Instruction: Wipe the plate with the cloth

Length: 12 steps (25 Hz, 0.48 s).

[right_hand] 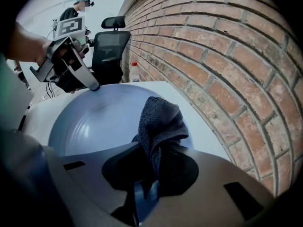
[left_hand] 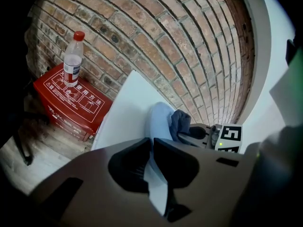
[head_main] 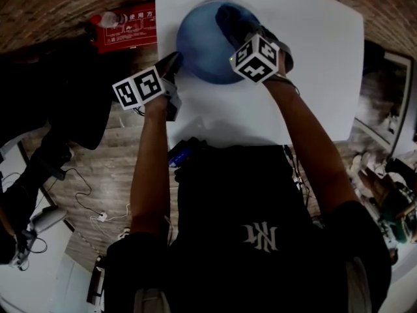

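Observation:
A blue plate lies on the white table near the brick wall. At the plate's left rim, my left gripper is shut on the edge. In the left gripper view the pale rim runs between the jaws of the left gripper. My right gripper reaches over the plate's far right part, shut on a dark cloth. The right gripper view has the cloth bunched up out of the right gripper above the plate. There the left gripper sits at the far rim.
A red box stands on the floor left of the table with a water bottle on it. The brick wall runs close behind the table. A black office chair and another person are beyond the table's end.

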{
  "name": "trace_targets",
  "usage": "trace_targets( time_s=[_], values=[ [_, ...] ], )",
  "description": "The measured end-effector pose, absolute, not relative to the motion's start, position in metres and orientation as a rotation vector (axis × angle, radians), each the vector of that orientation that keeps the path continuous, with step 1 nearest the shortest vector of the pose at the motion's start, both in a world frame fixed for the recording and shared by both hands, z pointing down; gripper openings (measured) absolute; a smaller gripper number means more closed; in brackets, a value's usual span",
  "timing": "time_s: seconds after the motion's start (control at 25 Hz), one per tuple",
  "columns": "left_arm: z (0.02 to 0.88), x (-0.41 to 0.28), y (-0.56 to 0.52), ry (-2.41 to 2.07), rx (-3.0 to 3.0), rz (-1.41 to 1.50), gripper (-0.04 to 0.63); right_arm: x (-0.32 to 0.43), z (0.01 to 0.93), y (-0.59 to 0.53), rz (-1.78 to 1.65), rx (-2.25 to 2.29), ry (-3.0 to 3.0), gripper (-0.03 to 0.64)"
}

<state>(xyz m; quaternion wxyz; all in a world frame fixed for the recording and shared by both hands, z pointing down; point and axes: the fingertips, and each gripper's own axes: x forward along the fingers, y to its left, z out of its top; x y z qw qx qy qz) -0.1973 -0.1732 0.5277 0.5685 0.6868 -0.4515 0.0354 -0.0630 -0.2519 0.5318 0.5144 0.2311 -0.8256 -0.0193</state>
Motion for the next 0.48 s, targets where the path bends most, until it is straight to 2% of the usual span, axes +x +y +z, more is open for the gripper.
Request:
trace_targets(
  time_s=[0.24, 0.48],
  values=[
    [0.528, -0.197, -0.173, -1.06, 1.616, 0.086, 0.029, -0.031, 0.533, -0.269, -0.095, 0.624, -1.889, 0.083],
    [0.529, -0.197, -0.173, -1.082, 1.611, 0.09, 0.029, -0.034, 0.531, -0.27, -0.046, 0.642, -1.931, 0.083]
  ],
)
